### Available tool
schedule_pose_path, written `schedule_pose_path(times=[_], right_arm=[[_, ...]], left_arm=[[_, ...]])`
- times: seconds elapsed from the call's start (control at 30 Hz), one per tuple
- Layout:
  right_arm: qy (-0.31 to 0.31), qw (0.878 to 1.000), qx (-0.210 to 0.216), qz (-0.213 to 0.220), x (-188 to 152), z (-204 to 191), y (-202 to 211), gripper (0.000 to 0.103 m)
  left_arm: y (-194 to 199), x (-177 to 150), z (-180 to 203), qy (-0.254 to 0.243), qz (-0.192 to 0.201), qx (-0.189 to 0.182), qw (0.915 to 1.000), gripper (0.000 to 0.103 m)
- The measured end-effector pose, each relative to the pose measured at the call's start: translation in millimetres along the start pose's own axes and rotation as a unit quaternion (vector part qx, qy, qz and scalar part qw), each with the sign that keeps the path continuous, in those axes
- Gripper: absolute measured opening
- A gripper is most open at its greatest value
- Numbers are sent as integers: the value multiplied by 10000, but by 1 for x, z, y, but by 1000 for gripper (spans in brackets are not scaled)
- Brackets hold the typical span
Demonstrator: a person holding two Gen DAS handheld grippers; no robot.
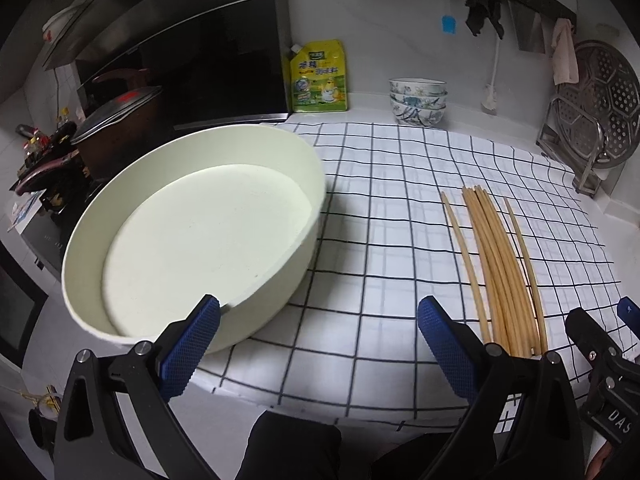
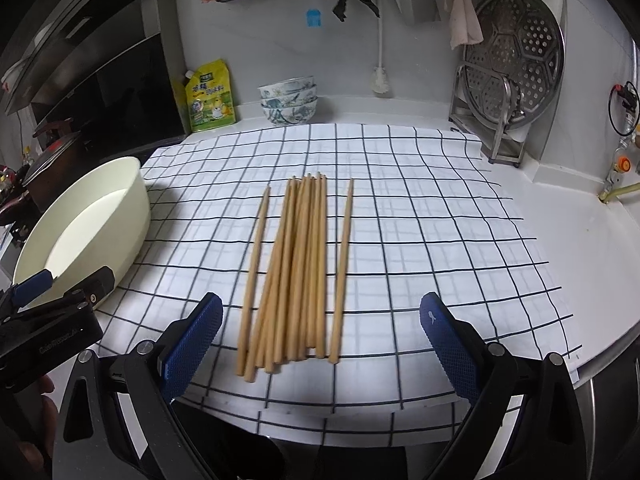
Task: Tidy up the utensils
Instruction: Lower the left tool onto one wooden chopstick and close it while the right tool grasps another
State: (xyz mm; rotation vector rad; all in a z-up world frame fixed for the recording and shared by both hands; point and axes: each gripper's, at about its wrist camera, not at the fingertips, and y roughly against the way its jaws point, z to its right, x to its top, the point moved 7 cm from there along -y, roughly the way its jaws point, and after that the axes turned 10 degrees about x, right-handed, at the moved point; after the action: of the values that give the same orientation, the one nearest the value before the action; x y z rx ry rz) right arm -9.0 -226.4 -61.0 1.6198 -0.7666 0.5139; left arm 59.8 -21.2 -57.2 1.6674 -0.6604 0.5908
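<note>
Several wooden chopsticks (image 2: 298, 268) lie side by side on a white checked cloth (image 2: 420, 240), tips pointing away; they also show in the left wrist view (image 1: 500, 272). A cream round basin (image 1: 192, 236) stands empty at the cloth's left edge, also seen in the right wrist view (image 2: 84, 228). My left gripper (image 1: 318, 344) is open and empty, its left finger at the basin's near rim. My right gripper (image 2: 320, 344) is open and empty, just short of the chopsticks' near ends.
Stacked patterned bowls (image 2: 289, 100) and a yellow pouch (image 2: 208, 98) stand at the back wall. A steel steamer rack (image 2: 516, 68) stands at the back right. A pot with lid (image 1: 116, 120) sits on the stove to the left.
</note>
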Motion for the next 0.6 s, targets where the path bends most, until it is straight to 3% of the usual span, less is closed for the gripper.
schedule_pose_path(times=[0.3,0.6], right_arm=[[-203,9992,-294,-186,15,50,-20,94],[-132,9968,-367,-701,16,61,-71,94]], left_arm=[[-13,8,57,-371,-57,-401,9985,97],[-49,8,86,-504,-319,-387,9975,97]])
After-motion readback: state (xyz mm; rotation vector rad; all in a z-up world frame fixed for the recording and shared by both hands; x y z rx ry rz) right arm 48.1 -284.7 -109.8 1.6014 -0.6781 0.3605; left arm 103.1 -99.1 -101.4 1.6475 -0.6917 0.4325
